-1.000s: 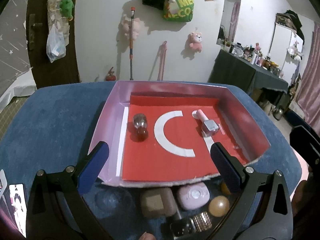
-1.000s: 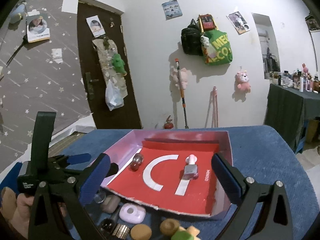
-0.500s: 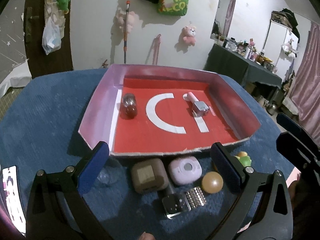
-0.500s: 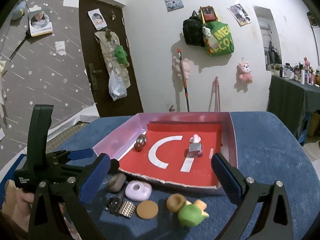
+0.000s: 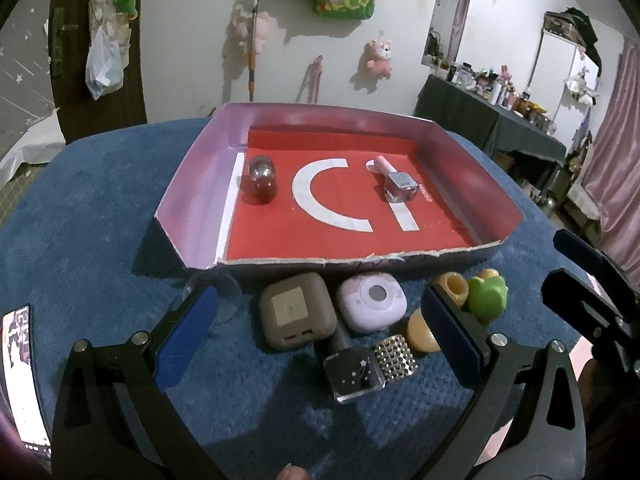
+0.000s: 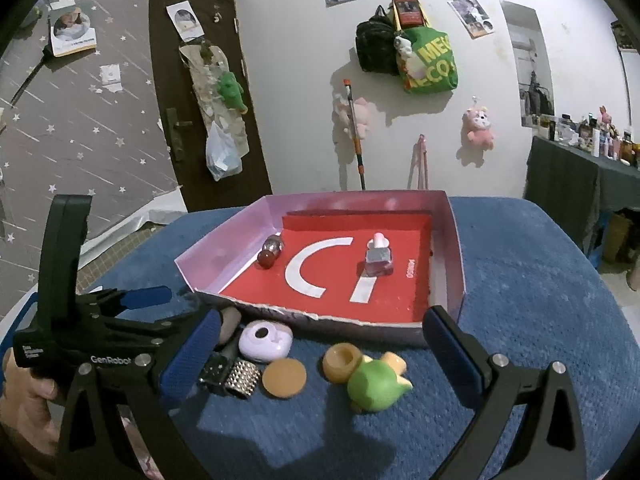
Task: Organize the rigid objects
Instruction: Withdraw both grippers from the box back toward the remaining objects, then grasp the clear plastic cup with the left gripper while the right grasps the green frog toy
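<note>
A shallow pink box (image 5: pixel 192 176) with a red floor lies on the blue table and holds a dark round bottle (image 5: pixel 262 180) and a pink-capped nail polish (image 5: pixel 396 182). In front of it lie a brown case (image 5: pixel 296 314), a lilac case (image 5: pixel 370 306), a black starred bottle with a studded cap (image 5: pixel 370 368), a tan disc (image 6: pixel 284 376), a tan cup (image 6: pixel 340 362) and a green toy (image 6: pixel 376 384). My left gripper (image 5: pixel 320 340) is open above the cases. My right gripper (image 6: pixel 320 360) is open above the toys. Both are empty.
A clear glass item (image 5: pixel 224 296) sits by the box's near left corner. A phone (image 5: pixel 20 364) lies at the table's left edge. A dark cluttered side table (image 5: pixel 488 120) stands at the far right. A door (image 6: pixel 208 112) and hung toys line the back wall.
Both grippers have drawn back from the box and tilted down, so the loose items in front of it have come fully into view. Nothing was grasped.
</note>
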The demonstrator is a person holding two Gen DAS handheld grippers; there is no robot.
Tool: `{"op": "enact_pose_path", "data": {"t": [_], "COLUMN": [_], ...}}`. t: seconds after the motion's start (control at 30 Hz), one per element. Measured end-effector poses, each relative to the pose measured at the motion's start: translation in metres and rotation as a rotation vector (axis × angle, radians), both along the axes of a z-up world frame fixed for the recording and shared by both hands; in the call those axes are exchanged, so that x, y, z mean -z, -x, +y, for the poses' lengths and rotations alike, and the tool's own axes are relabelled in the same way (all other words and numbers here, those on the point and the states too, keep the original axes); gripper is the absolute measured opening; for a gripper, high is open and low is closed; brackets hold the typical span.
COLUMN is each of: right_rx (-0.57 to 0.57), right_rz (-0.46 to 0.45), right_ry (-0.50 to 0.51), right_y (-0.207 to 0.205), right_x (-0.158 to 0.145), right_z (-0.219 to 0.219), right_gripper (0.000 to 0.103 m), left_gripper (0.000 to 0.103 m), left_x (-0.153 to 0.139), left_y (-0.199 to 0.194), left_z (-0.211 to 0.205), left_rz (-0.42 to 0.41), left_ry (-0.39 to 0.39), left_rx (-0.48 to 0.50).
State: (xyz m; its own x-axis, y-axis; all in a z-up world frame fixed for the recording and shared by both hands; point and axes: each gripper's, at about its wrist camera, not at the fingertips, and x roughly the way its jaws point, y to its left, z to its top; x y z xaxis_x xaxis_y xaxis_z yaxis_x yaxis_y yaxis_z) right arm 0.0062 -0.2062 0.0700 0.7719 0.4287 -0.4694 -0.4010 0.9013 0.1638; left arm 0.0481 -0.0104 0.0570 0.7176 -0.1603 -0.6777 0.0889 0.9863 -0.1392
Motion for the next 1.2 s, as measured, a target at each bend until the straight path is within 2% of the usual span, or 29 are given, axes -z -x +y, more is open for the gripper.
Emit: {"op": "enact_pose_path", "data": {"t": [0.17,0.37,0.5,0.6,0.7,0.83,1.03,1.2], "right_rx": [0.020,0.036,0.053,0.062,0.070,0.075,0.086,0.104], "right_rz": [0.070,0.079,0.094,0.120,0.146,0.170,0.188,0.207], "right_ry": [-0.004,0.037,0.076,0.081,0.077,0.075,0.092,0.092], "right_y": [-0.004,0.001,0.001,-0.001,-0.004,-0.007,-0.012,-0.021], "right_x": [0.009,0.017,0.024,0.032,0.039,0.046,0.054,0.059], "right_z": [-0.003,-0.001,0.000,-0.002,-0.005,-0.008,-0.007,-0.008], "right_gripper": [0.103,0.102,0.086,0.078,0.074,0.071,0.066,0.064], "left_gripper": [0.103,0.103,0.103,0.102,0.097,0.082,0.071,0.070], "left_x": [0.004,0.014,0.018,0.020,0.022,0.028,0.038,0.042], "left_y": [0.004,0.009,0.012,0.014,0.016,0.015,0.014,0.006], "left_z": [0.003,0.004,0.009,0.016,0.026,0.039,0.054,0.062], "left_rz": [0.016,0.030,0.030,0.025,0.022,0.041,0.062,0.075], "left_ry": [0.013,0.000,-0.002,0.006,0.024,0.041,0.040,0.043], "left_rx": [-0.007,-0.002,-0.014,-0.032,-0.057,-0.078,-0.122,-0.136]}}
